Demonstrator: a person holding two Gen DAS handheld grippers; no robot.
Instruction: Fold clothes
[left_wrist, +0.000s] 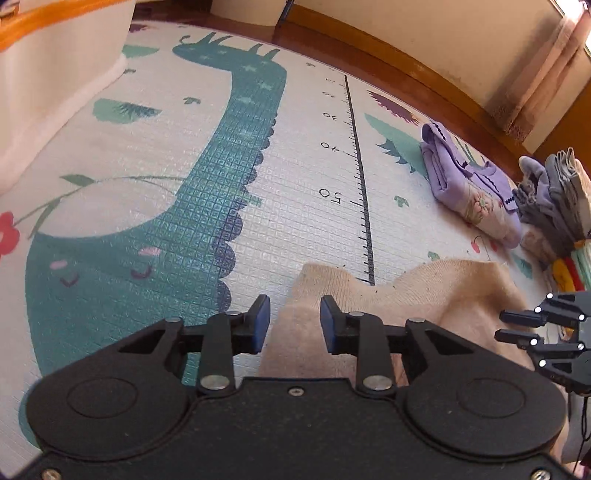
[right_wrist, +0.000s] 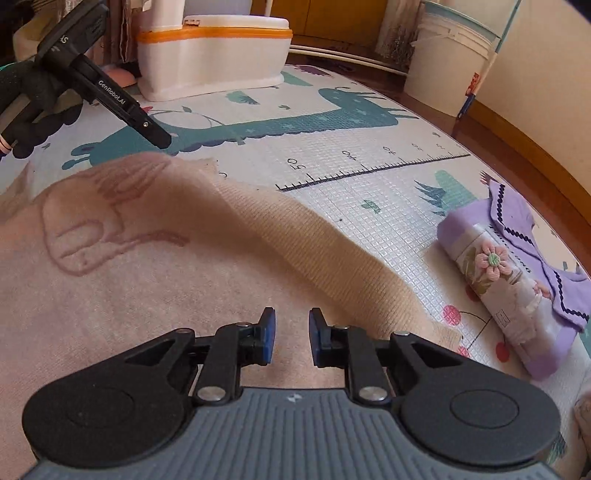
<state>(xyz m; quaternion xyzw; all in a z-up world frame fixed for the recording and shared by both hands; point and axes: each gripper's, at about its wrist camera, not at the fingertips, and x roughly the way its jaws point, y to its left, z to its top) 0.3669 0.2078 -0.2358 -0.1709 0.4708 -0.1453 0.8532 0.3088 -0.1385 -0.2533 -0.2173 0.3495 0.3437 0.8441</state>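
A pale pink sweater (right_wrist: 122, 280) lies spread on the play mat (left_wrist: 303, 192), its ribbed beige band (right_wrist: 310, 240) raised in a fold that runs toward the mat's ruler print (left_wrist: 360, 177). The left gripper (left_wrist: 294, 325) hangs just above one edge of the sweater, fingers parted with a moderate gap and nothing between the blue pads (left_wrist: 263, 325). The right gripper (right_wrist: 291, 338) is low over the middle of the sweater, its fingers a narrow way apart and also holding nothing. In the right wrist view a gloved hand (right_wrist: 27, 107) grips the handle of the left gripper near the mat's far left corner. A folded purple garment (right_wrist: 517, 291) rests by the mat's right edge, with a stack of folded clothes (left_wrist: 557, 206) just beside it. A white and orange box (right_wrist: 218, 51) stands at the mat's far edge.
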